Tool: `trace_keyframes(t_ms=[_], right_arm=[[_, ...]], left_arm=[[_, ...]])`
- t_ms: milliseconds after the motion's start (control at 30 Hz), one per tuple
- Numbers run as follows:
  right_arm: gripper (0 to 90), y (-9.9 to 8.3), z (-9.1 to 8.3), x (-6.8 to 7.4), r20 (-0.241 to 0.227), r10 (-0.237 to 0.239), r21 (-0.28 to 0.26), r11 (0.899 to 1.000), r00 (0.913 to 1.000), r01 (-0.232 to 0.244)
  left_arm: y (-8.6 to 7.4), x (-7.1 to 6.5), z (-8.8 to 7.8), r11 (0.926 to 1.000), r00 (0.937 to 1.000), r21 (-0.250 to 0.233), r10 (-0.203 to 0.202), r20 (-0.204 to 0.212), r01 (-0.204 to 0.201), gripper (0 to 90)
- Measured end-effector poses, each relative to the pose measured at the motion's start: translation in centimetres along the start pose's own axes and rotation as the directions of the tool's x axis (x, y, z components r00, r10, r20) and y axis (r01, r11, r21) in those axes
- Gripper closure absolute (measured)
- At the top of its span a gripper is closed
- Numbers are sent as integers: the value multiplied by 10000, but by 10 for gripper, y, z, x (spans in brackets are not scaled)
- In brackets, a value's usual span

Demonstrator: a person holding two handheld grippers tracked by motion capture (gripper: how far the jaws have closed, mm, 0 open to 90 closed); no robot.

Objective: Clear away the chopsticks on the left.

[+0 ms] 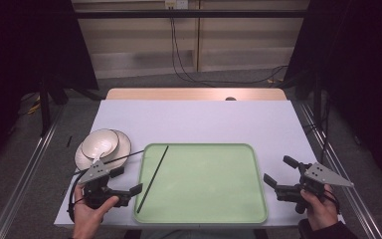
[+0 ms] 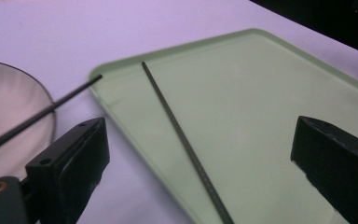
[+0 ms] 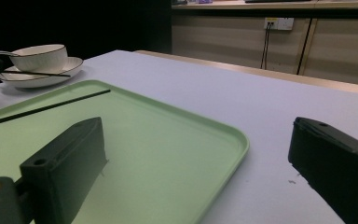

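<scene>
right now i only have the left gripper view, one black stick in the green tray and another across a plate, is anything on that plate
Observer: Yes, a white bowl sits on the plate.
Operator: anything inside the bowl
Observer: The right gripper view shows a spoon handle sticking out of it.
Operator: where are my right tongs
Observer: The right tongs are open, over the table just right of the green tray.
</scene>
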State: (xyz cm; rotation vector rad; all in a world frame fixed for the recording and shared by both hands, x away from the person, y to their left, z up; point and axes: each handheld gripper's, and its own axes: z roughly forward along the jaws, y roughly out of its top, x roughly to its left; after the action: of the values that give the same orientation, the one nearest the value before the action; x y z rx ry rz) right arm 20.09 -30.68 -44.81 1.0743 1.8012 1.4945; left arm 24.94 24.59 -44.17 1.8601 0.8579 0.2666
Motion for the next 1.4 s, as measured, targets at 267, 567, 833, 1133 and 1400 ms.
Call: trace_keyframes(t_ms=[267,567,833,1133,1400], right_arm=[[34,0,0,-1,4,-43,74,10000,10000,43],[34,0,1,-1,9,-65,132,9999,10000,65],[34,0,1,-1,46,-64,169,9998,10000,63],[34,0,1,-1,73,-30,123,9999,10000,29],[34,0,2,-1,38,-21,182,9998,10000,20]], left_arm=[[5,26,-37,9988,9990,-212,428,-145,-431,39],[0,63,-66,9980,9948,-16,636,-792,-639,26],[3,95,-77,9963,9936,34,863,-725,-863,72],[-3,125,-65,9930,9920,1028,690,-1061,-581,111],[-6,132,-55,9754,9856,2000,1185,-1205,-928,374]])
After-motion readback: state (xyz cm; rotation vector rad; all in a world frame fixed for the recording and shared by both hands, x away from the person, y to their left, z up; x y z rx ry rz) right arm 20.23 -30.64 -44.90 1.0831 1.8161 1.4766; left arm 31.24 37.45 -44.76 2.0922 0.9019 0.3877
